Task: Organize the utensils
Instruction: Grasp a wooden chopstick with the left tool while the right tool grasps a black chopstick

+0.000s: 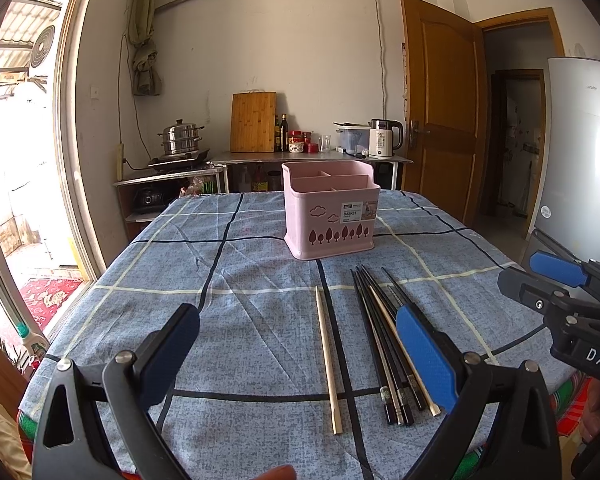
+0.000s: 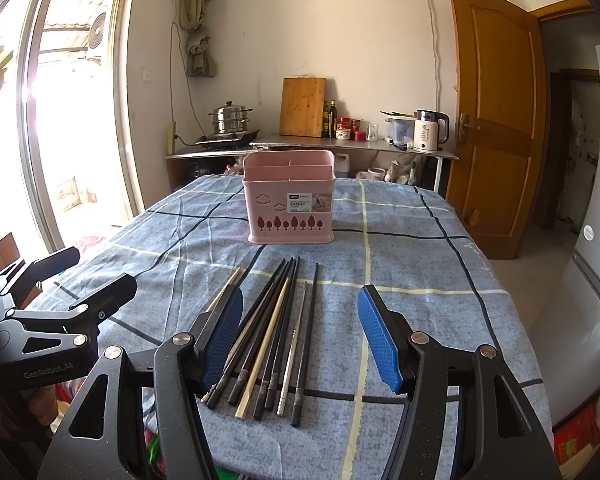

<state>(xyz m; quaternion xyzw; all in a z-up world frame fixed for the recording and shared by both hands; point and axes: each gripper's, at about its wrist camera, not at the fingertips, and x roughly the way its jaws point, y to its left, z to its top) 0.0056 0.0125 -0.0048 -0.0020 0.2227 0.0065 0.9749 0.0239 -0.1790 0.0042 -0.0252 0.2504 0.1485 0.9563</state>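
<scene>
Pink basket (image 1: 330,210) stands upright mid-surface, on a blue checked cloth (image 1: 240,312). It has divided compartments; no contents show above the rim, and the compartment floors are hidden.

Behind the surface: a counter with a steamer pot (image 1: 180,138), cutting board (image 1: 253,122), bottles and a kettle (image 1: 385,139). A wooden door (image 1: 440,120) stands ajar, with a fridge (image 1: 584,152) at the far right edge.

Chopsticks (image 2: 274,336) lie in a loose bunch on the cloth, on the near side of the basket and well apart from it — mostly black, one pale wooden, one metal-looking. A single pale chopstick (image 1: 328,360) lies apart to the bunch's left.

Left tool (image 1: 300,344) is above the surface, spread wide, holding nothing; the single pale chopstick lies between its fingers, and its right finger overlaps the bunch in view. Right tool (image 2: 300,332) is also wide and holding nothing — most of the bunch lies between its fingers. I cannot tell whether either tool touches the cloth.
</scene>
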